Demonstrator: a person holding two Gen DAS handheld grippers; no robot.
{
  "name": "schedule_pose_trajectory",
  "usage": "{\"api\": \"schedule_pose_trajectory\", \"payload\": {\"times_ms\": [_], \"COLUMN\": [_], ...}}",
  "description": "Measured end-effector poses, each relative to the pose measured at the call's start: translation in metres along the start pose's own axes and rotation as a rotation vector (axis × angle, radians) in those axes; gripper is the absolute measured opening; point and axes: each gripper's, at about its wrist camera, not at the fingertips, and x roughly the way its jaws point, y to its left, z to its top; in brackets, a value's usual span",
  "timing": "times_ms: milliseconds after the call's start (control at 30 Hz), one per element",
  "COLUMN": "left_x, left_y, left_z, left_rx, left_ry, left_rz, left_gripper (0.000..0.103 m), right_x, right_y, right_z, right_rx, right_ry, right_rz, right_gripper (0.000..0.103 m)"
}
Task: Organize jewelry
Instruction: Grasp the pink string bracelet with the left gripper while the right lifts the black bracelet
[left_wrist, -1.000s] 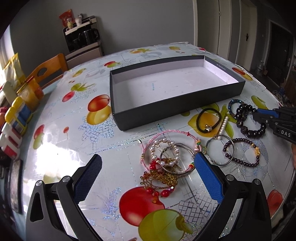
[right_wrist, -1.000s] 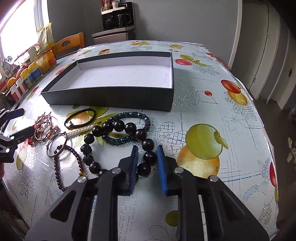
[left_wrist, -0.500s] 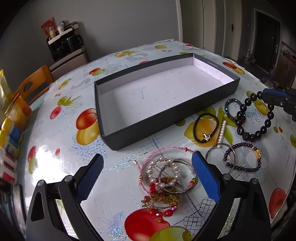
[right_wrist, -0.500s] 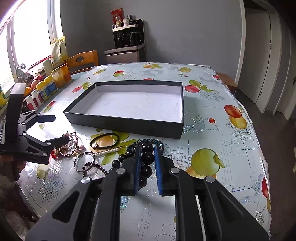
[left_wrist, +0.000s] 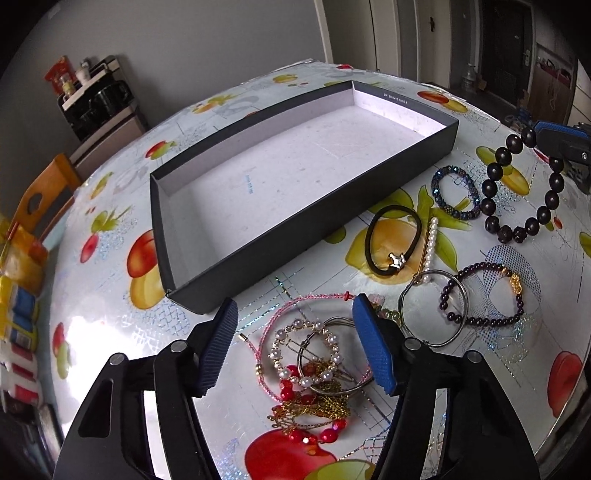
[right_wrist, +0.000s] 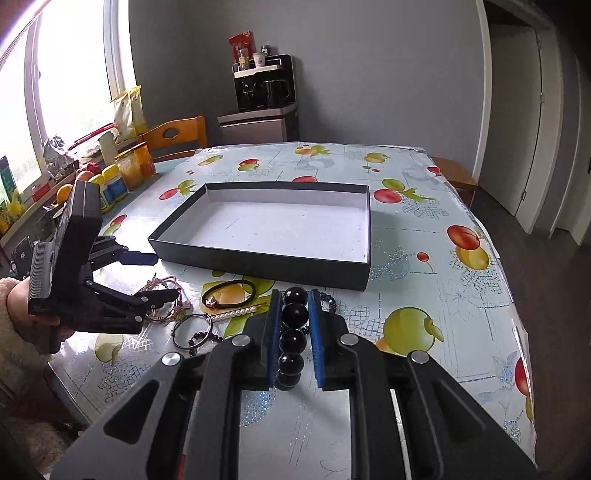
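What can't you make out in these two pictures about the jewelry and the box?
- Tangled jewelry pile, left wrist view: pieces overlap; the left gripper covers its edges.
- Black bead bracelet, right wrist view: lower loop hidden behind the right gripper.
- Print on the box wall, left wrist view: too small to read.

The left wrist view looks forward and down between its own tongs (left_wrist: 295, 343), close over the jewellery heap, facing the black box (left_wrist: 295, 177) and doors beyond. The right wrist view sits higher at the bench (right_wrist: 424, 295) edge, facing the window wall. Both share the box (right_wrist: 273, 229), and each catches the other tongs (right_wrist: 159, 273) (left_wrist: 554, 142)
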Motion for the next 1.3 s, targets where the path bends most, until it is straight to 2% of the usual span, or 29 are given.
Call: {"api": "schedule_pose_trajectory", "payload": {"times_ms": [200,433,500,533,567,633,667,733,1300], "left_x": [0.011,0.02,0.022,0.023,0.024,0.024,0.024,0.024,-0.068], "left_y": [-0.005,0.001,0.002,0.002,0.002,0.003,0.003,0.004,0.022], "left_z": [0.002,0.011,0.013,0.014,0.015,0.016,0.017,0.016,0.019], "left_rx": [0.022,-0.014,-0.021,-0.026,-0.033,-0.034,-0.034,-0.036,-0.061], "left_ry": [0.027,0.021,0.018,0.014,0.011,0.01,0.008,0.006,-0.21], "left_rz": [-0.021,-0.107,-0.134,-0.147,-0.158,-0.148,-0.145,-0.132,-0.057], "left_gripper": [0.063,0.059,0.054,0.046,0.033,0.022,0.01,0.003,0.002], "right_x": [0.0,-0.001,-0.001,-0.001,-0.001,-0.001,-0.002,-0.003,-0.015], "right_y": [0.001,0.0,0.0,0.0,0.0,0.001,0.001,0.001,0.006], "right_z": [-0.001,-0.002,-0.002,-0.003,-0.003,-0.004,-0.004,-0.003,0.016], "right_rx": [0.002,0.008,0.009,0.01,0.01,0.009,0.009,0.008,-0.008], "right_ry": [0.0,0.001,0.001,0.002,0.003,0.003,0.003,0.002,-0.053], "right_rz": [0.01,0.014,0.016,0.017,0.017,0.018,0.019,0.02,0.022], "right_gripper": [0.014,0.014,0.014,0.014,0.014,0.014,0.014,0.014,0.014]}}
